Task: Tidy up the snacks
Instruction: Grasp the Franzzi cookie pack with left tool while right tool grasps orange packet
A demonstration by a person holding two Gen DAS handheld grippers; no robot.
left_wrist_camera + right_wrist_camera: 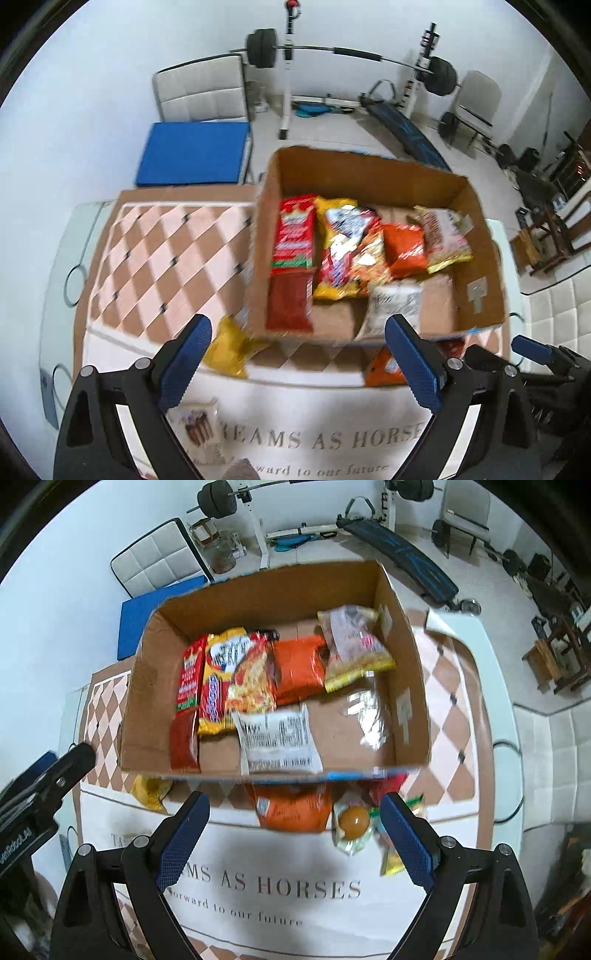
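Several snack packets already lie inside the cardboard box, set in a loose row across its floor, while a few more wait on the desk along the box's near wall, and it is those loose ones the coming move turns on. Seen from the right wrist, the orange packet lies just ahead of the right hand-held gripper, straight out between its fingers and partly tucked under the box's near edge, its long axis running across the gripper's line rather than along it. Just beside it, toward the right finger, sits a clear packet with a round yellow-brown sweet, and a small yellow-green packet is partly hidden behind that finger. The yellow packet lies off the box's near left corner, just ahead of the left hand-held gripper and close to its left finger, so the left hand looks nearer to that one and the right hand nearer to the orange packet. Both hand-held grippers have their jaws spread wide with nothing between the pads. Both point steeply down at the desk from above its near edge, side by side, each showing at the margin of the other's view. Motion blur smears the packet labels, so I cannot read them
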